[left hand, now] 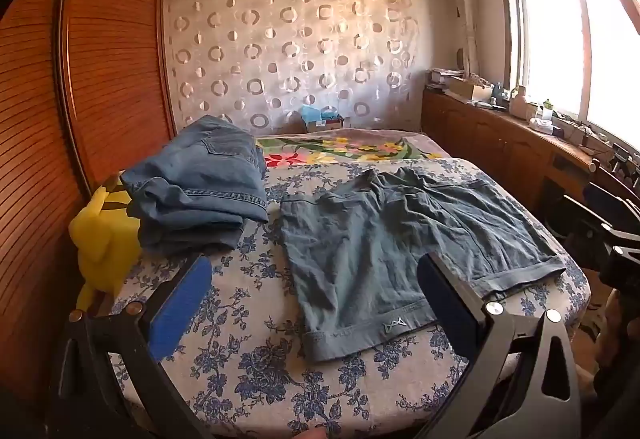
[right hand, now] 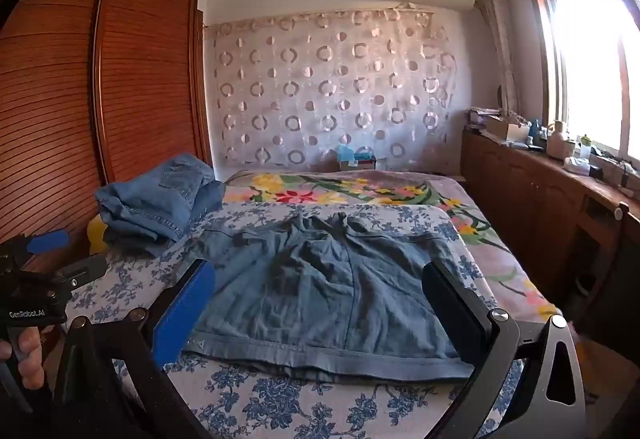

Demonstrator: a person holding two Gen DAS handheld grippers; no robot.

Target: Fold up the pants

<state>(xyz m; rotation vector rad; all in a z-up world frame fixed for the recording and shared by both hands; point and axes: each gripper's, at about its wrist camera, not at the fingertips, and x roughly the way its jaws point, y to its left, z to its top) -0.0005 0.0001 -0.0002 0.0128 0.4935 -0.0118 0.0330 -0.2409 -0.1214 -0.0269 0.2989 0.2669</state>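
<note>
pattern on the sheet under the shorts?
Blue flowers on white, on the sheet beneath the shorts; clearest in the left wrist view.

The left gripper (left hand: 316,303) hangs above the near edge of the bed, its jaws spread wide with nothing between them; one finger wears a blue pad (left hand: 182,305), the other a dark one. The right gripper (right hand: 320,313) is likewise spread wide and empty, held level over the bed's near edge, toward the right corner. In the right wrist view the left gripper shows from the side, low at the left, with the person's left hand (right hand: 26,359) wrapped around its handle.
</note>
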